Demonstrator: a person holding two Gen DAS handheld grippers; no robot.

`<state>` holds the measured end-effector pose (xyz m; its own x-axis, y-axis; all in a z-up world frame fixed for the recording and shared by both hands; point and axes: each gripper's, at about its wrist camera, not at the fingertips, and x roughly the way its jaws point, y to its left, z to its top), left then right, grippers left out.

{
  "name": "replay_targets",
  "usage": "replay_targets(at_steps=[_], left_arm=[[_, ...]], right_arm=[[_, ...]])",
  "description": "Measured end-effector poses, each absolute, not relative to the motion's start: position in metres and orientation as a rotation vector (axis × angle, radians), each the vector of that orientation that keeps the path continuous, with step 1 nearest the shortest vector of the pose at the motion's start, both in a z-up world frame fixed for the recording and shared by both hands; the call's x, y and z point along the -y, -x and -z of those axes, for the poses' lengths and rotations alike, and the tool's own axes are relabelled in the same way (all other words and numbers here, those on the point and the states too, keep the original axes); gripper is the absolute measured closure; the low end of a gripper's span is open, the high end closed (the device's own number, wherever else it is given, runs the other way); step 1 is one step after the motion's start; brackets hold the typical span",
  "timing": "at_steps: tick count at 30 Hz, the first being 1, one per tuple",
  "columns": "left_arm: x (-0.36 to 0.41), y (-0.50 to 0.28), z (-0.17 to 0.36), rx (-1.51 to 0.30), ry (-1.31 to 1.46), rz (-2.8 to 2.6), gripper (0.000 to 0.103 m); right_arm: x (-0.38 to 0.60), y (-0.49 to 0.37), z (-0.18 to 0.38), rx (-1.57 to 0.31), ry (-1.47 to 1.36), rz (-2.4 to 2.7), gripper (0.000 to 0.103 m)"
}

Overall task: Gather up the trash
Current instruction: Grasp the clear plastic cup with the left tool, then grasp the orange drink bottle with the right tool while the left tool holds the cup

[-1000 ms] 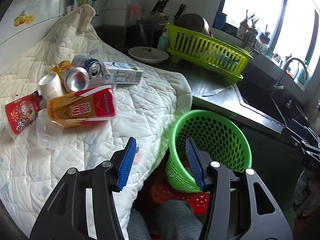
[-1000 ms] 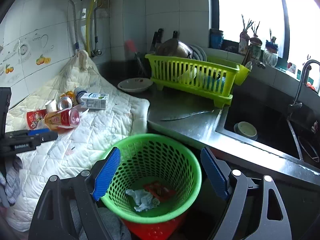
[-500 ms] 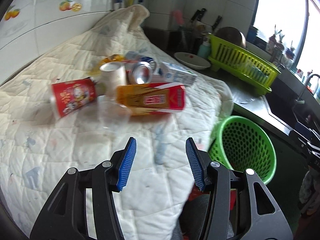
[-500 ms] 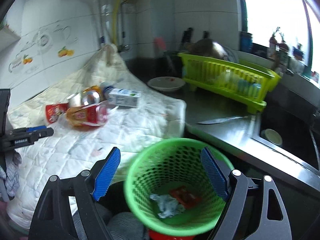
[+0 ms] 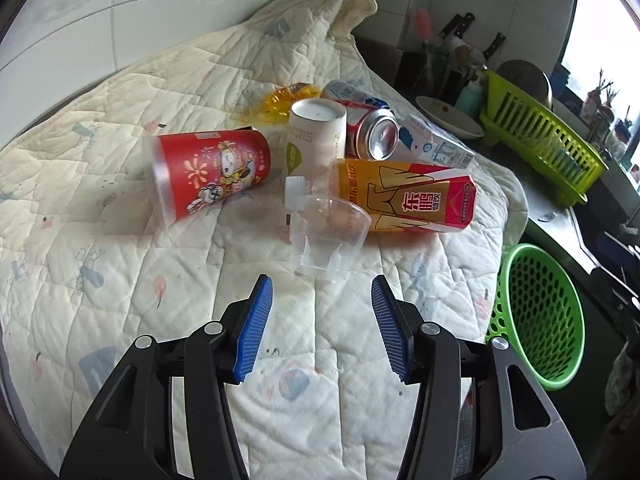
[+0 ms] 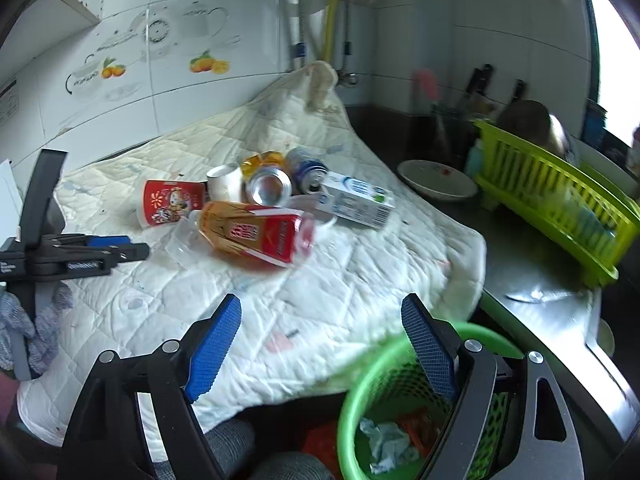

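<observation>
A heap of trash lies on a cream quilt (image 5: 120, 220): a clear plastic cup (image 5: 326, 236), a red printed cup (image 5: 208, 170), a white paper cup (image 5: 316, 136), an orange-red carton (image 5: 408, 202), a drink can (image 5: 372, 132) and a white-blue carton (image 5: 438, 146). My left gripper (image 5: 322, 296) is open, just short of the clear cup, holding nothing. My right gripper (image 6: 322, 318) is open and empty over the quilt's near edge, above the green basket (image 6: 360, 396). That basket holds crumpled paper (image 6: 386, 442) and a red wrapper. In the right wrist view the left gripper (image 6: 120, 250) reaches in from the left.
A white dish (image 6: 434, 180), a lime dish rack (image 6: 560, 196) and knives stand at the back right on the steel counter (image 6: 532, 276). The green basket (image 5: 536, 312) sits below the quilt's right edge. A tiled wall runs behind. A grey trouser leg (image 6: 236, 450) shows below.
Both grippers swung left from the basket toward the quilt. The trash heap now lies straight ahead of the left gripper and closer. The basket slid to the right edge of both views.
</observation>
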<state>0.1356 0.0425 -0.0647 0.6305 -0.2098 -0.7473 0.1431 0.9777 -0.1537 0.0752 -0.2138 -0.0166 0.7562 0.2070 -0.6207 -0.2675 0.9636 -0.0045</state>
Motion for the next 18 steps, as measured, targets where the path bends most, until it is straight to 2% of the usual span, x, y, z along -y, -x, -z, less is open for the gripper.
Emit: replay_targets(at_steps=[4, 5, 6, 8, 14, 18], left_arm=[[-0.036, -0.155, 0.076, -0.902, 0.077, 0.227, 0.051], [-0.034, -0.160, 0.078, -0.912, 0.072, 0.227, 0.050], [-0.032, -0.167, 0.082, -0.924, 0.071, 0.229, 0.041], [-0.029, -0.174, 0.087, -0.928, 0.059, 0.213, 0.038], [-0.019, -0.193, 0.095, -0.939, 0.028, 0.227, 0.038], [-0.019, -0.202, 0.101, -0.944, 0.035, 0.231, 0.044]], right_arm=[[0.202, -0.096, 0.019, -0.685, 0.127, -0.294, 0.024], [0.199, -0.101, 0.019, -0.691, 0.138, -0.310, 0.024], [0.197, -0.106, 0.020, -0.697, 0.146, -0.320, 0.024], [0.193, -0.115, 0.021, -0.709, 0.174, -0.331, 0.024], [0.182, -0.143, 0.027, -0.748, 0.260, -0.377, 0.024], [0.175, -0.160, 0.029, -0.776, 0.307, -0.421, 0.024]])
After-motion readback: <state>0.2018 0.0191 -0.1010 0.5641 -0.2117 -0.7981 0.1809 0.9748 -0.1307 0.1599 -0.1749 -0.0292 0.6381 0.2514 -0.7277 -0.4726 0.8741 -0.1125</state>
